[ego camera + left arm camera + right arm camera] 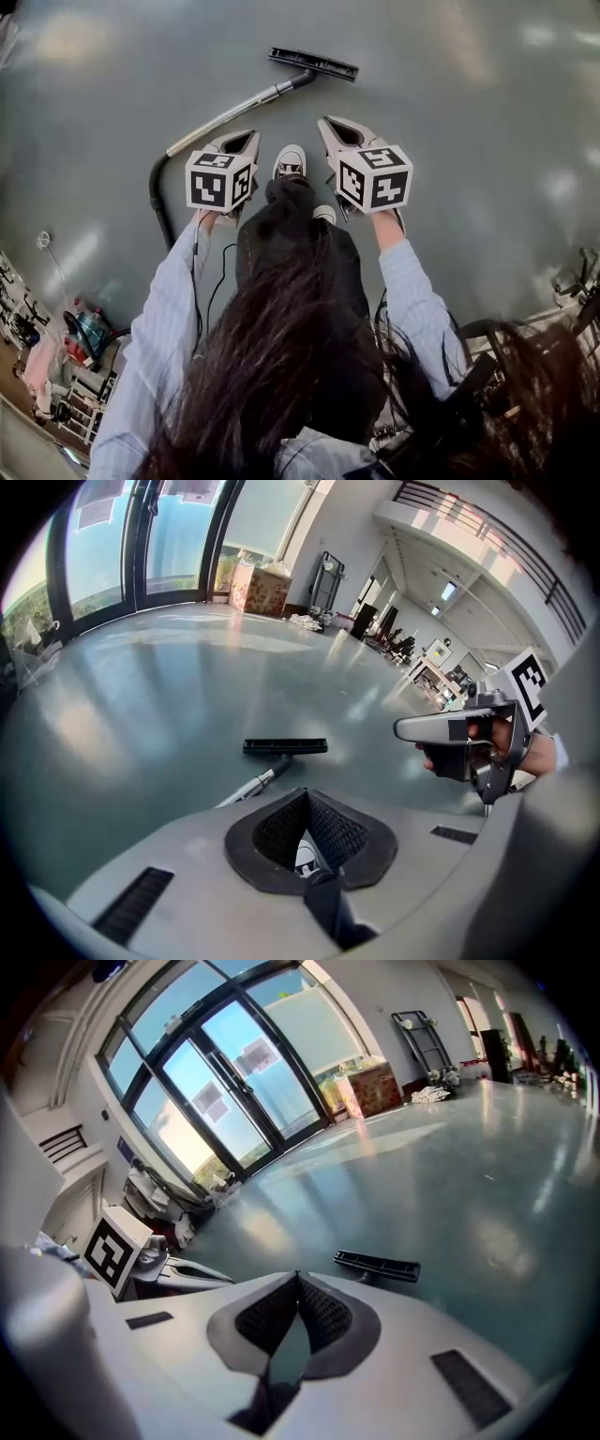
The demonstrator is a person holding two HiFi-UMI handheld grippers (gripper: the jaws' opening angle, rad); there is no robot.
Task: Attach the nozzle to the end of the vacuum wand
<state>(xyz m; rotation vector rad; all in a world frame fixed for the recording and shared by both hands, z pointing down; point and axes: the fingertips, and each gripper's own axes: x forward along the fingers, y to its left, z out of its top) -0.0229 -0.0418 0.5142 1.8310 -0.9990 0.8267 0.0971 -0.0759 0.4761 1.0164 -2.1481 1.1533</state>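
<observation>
Flat black plastic nozzle [314, 64] on slim silver metal wand [230, 114], 12 o'clock: probably light, rigid; grasp at neck. Left claw [236, 143] and right claw [336, 131] pinched closed, empty.

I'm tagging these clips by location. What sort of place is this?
Probably a large open hall used as an office or lab workspace: a wide polished grey floor, tall glazed doors, and an upper gallery with a railing above distant desks.

Wide bare floor [469, 122] is being left free beyond and right of the nozzle [313, 64]. Ahead, the path is being crossed by the wand [230, 114]; leftward it is being blocked by the hose [160, 208], with clutter [80, 342] farther out.
</observation>
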